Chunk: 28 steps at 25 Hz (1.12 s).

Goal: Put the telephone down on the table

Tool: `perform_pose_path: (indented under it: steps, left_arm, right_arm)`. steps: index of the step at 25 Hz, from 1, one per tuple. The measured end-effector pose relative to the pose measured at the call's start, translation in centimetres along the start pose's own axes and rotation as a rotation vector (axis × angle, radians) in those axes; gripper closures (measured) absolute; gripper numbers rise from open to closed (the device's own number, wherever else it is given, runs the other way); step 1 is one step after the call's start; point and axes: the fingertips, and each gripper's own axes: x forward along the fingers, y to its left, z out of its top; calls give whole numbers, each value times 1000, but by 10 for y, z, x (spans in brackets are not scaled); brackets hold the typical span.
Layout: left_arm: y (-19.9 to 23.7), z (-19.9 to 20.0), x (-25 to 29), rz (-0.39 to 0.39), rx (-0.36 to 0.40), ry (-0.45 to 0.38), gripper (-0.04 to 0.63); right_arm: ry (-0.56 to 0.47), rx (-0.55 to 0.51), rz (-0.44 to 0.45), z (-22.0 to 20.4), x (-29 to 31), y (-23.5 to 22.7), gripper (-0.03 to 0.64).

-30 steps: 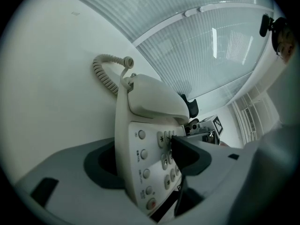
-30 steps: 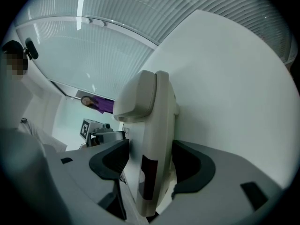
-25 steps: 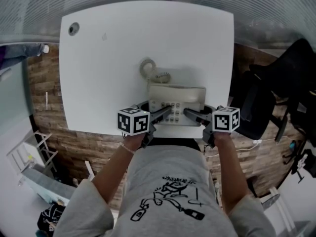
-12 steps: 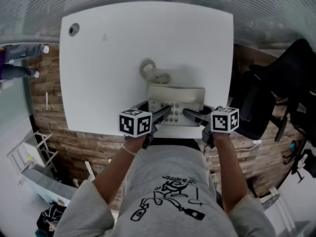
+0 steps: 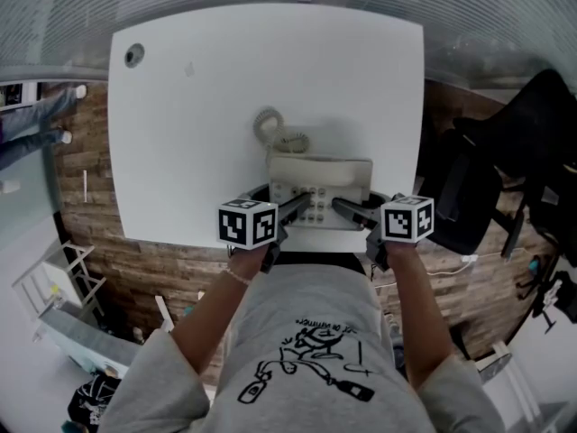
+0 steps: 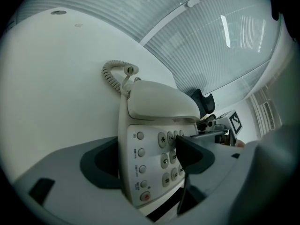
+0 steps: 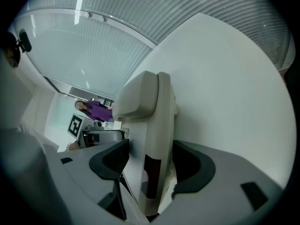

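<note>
A beige telephone [image 5: 321,184] with its handset on the cradle lies on the white table [image 5: 225,79], near the front edge, and its coiled cord [image 5: 270,129] trails behind it. My left gripper [image 5: 302,204] straddles the phone's left front corner. Its jaws have just been opening, and its pads stand apart from the telephone [image 6: 154,125] between them. My right gripper [image 5: 343,207] takes the phone's right side. In the right gripper view its pads lie against both faces of the telephone [image 7: 157,125].
The table has a round cable hole [image 5: 134,54] at its far left corner. A black office chair [image 5: 505,170] stands to its right on the wooden floor. A person's legs [image 5: 32,124] show at the left edge, and a glass wall with blinds lies behind.
The telephone and both grippers stay almost where they were; the left gripper's marker cube has tilted slightly. The legs at the left edge have moved.
</note>
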Motion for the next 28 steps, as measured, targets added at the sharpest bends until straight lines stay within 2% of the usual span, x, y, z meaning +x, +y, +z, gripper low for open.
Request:
perform_pose_path:
  steps: [16,21,28]
  left_arm:
    - [5,0,-3,67,23,-5,230]
    - [9,3,-7,139,114,-8,216]
    - [10,2,-7,140,123,-7,218]
  right_arm:
    - [2,-20,-68,0,0,0,316]
    - [-1,-48,-99,-1,2,1,316]
    - [-10,-60,-121,-2,2,1,316]
